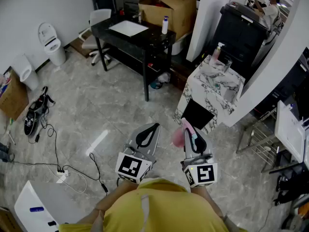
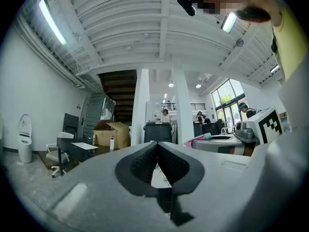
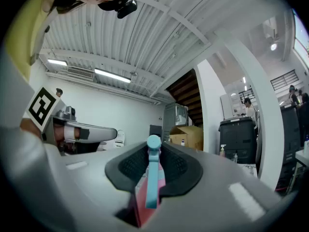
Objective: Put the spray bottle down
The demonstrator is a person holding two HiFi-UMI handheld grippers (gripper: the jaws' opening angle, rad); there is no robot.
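My right gripper [image 1: 191, 135] is shut on a pink spray bottle [image 1: 179, 137] with a light blue trigger head. In the right gripper view the bottle [image 3: 146, 192] stands clamped between the dark pads, its blue head at the jaw tips. My left gripper [image 1: 147, 135] is held level beside it, shut, with nothing between its pads [image 2: 145, 162]. Both grippers hang over the grey floor, in front of a small marble-topped table [image 1: 218, 79].
On the marble table stands a pump bottle [image 1: 217, 51]. A black desk [image 1: 133, 35] with a white bottle [image 1: 165, 25] and a cardboard box [image 1: 169, 7] lies farther back. Cables and a power strip [image 1: 62, 174] trail on the floor at left. A metal rack [image 1: 264, 144] stands at right.
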